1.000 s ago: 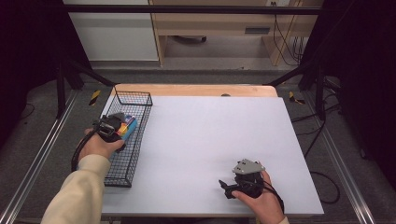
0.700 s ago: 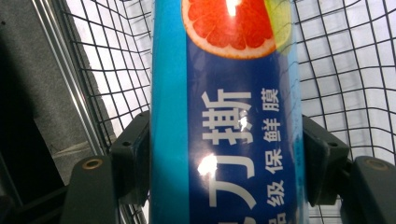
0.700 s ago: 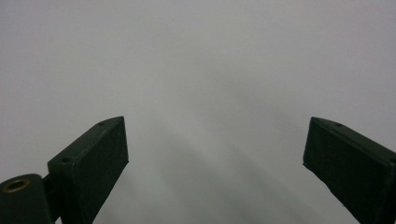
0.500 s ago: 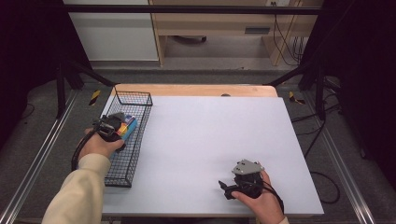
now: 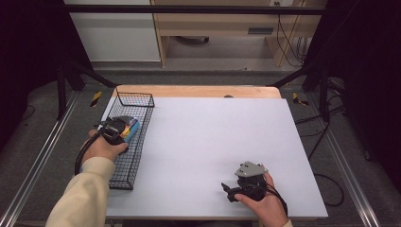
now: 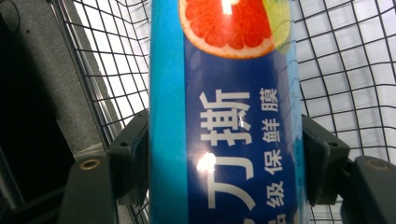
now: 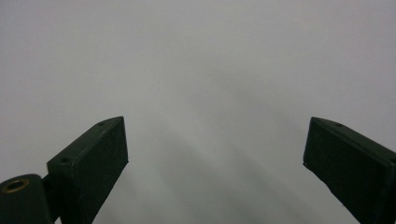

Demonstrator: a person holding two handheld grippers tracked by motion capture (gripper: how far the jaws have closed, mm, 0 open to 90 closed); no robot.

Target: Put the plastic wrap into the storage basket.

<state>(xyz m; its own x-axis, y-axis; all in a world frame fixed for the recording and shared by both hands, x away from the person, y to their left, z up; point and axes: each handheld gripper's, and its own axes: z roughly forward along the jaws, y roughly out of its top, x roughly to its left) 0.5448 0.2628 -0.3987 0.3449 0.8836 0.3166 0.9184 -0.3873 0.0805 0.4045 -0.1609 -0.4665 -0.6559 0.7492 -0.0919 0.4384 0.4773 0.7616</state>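
Both pads of our left gripper (image 6: 224, 158) clamp the blue cling-film box (image 6: 224, 116), held inside the wire basket (image 5: 124, 156) at the table's (image 5: 213, 142) left edge. Our right gripper (image 7: 215, 163) rests wide open, holding nothing, near the front edge.

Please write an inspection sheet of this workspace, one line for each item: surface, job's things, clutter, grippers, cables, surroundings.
Surface: white table top, a wooden strip along its far edge, bare in the middle.
Job's things: blue box with a grapefruit picture and Chinese print, held inside the black wire basket at the table's left edge.
Clutter: nothing seen.
Grippers: left gripper shut on the blue box, fingers pressed to its sides; right gripper open, above bare table near the front right.
Cables: a black one loops from the left gripper; others lie on the floor at the right.
Surroundings: grey floor, metal rails, dark frame posts, wooden furniture behind.
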